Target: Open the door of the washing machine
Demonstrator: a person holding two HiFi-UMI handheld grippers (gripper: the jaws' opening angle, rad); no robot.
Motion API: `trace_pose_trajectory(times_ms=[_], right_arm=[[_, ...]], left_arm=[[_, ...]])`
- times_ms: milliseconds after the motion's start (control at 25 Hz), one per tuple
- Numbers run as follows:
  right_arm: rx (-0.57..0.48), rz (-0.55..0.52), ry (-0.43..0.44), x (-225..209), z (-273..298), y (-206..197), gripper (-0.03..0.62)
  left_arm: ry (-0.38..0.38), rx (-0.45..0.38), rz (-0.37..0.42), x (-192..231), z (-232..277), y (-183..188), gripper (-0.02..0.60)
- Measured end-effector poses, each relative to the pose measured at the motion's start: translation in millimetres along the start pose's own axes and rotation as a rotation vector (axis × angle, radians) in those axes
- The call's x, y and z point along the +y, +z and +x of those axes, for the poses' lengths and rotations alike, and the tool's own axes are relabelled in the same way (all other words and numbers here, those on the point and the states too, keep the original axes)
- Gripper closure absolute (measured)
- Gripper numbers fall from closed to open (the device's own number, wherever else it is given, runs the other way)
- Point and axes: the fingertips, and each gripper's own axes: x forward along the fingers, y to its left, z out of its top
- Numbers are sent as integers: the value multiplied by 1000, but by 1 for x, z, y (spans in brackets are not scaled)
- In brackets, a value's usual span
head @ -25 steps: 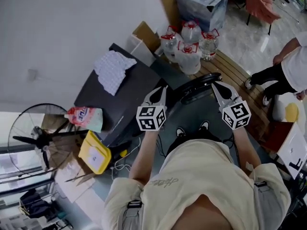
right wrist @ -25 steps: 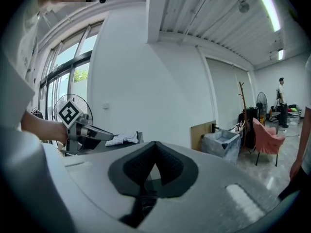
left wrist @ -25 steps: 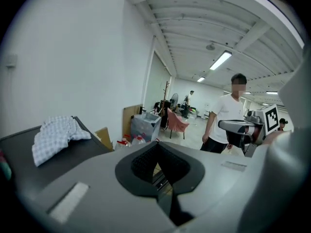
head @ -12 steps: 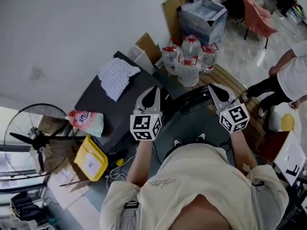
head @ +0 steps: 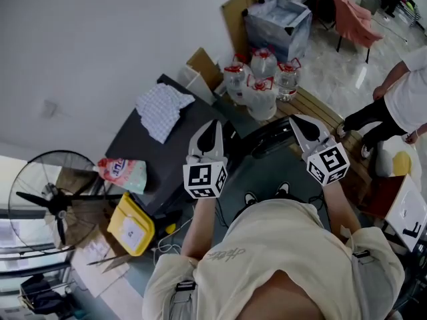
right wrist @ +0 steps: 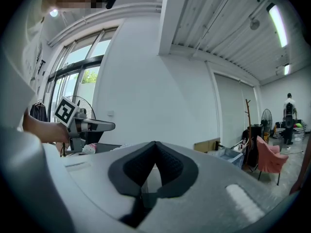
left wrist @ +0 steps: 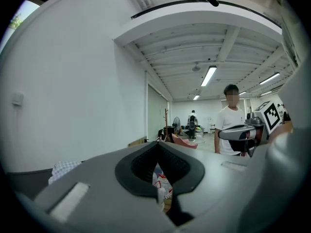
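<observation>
L claw (head: 212,127) & R claw (head: 298,121) sit nearest, held out level ahead of the person's chest, tips pointing away. Both are closed w/ nothing in them: in each gripper view the pads meet at the tip, w/ only room bg thru the slot below.

Just under and btwn the tips runs a dark curved rim (head: 272,137), prob. the door's edge. Its long axis goes from beside the L tip up-right toward the R tip. Latched or already swung out, can't tell from above.

Washing machine (head: 150,155) body lies left of the L claw, front edge just beside it, so L is nearer the body and R nearer the rim's far end. Door looks lower than both claws, so I'd judge the next move needs a drop + jaws parting.

Farther: cloth (head: 162,109) at the machine top's far edge, water bottles (head: 261,79) past its far-right corner.
</observation>
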Motion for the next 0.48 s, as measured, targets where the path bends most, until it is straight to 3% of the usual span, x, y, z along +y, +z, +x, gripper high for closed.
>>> trace_pose_trajectory(times_ms=[480], right_arm=[[-2, 7, -13, 5, -5, -2, 594]], left_arm=[[-18, 33, 0, -3, -4, -7, 565]])
